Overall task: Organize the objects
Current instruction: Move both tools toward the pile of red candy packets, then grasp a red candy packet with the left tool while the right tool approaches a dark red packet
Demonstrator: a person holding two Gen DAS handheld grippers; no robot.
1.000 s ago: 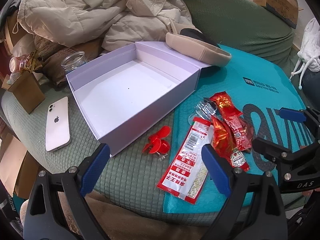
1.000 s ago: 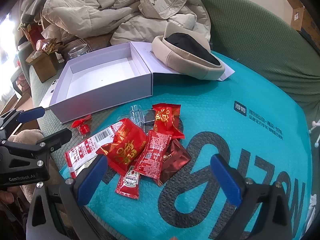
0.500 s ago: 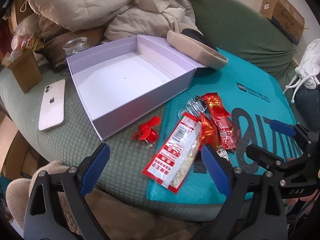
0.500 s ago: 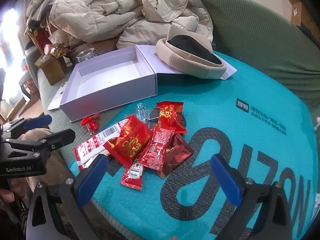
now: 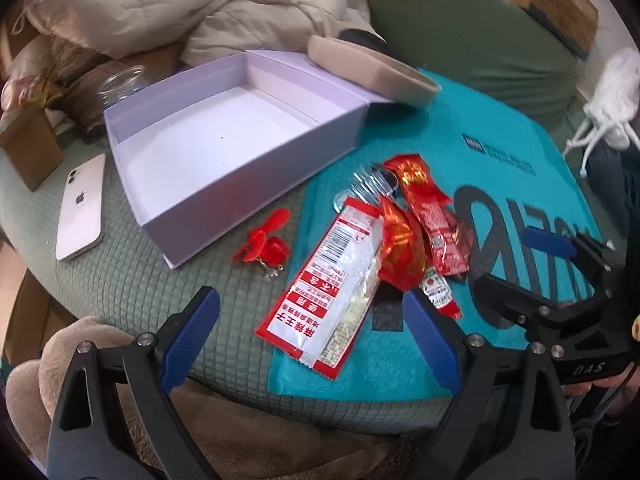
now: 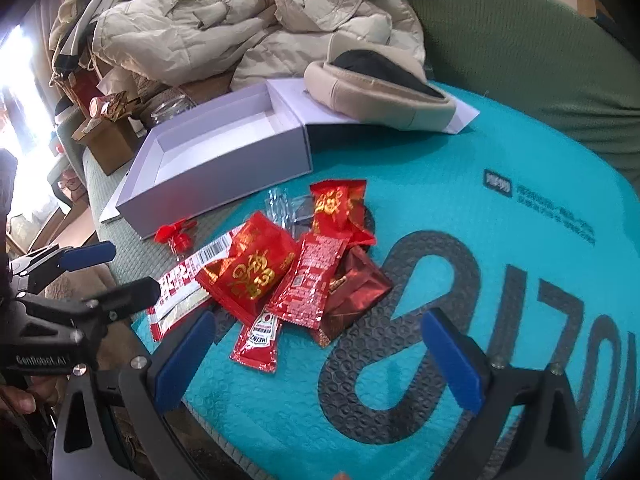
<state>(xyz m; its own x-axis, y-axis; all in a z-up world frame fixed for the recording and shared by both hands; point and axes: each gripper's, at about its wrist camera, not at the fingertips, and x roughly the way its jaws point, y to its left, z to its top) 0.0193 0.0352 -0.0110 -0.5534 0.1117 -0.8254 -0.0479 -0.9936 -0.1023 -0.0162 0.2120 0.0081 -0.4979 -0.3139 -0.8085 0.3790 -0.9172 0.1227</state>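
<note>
Loose items lie in a heap just in front of the open white box (image 5: 224,148), partly on the teal mailer bag (image 6: 460,208) and partly on the green quilted cover (image 5: 132,280). The long red-and-white sachet (image 5: 328,292) straddles the mailer's edge; I judge it light, flat and slick, likely to flex, so best pinched across its narrow end nearest me. The red foil packets (image 6: 256,268) overlap each other and the ketchup sachet (image 6: 258,340); thin and crinkly, probably slippery, so take one by a free corner rather than the pile. The small red fan (image 5: 264,246) sits alone on the cover near the box wall; rigid body, thin blades, grip the hub. My left tool (image 5: 312,336) hovers wide open over the long sachet, holding nothing. My right tool (image 6: 316,360) is spread wide too, empty, touching nothing, above the mailer near the ketchup sachet
</note>
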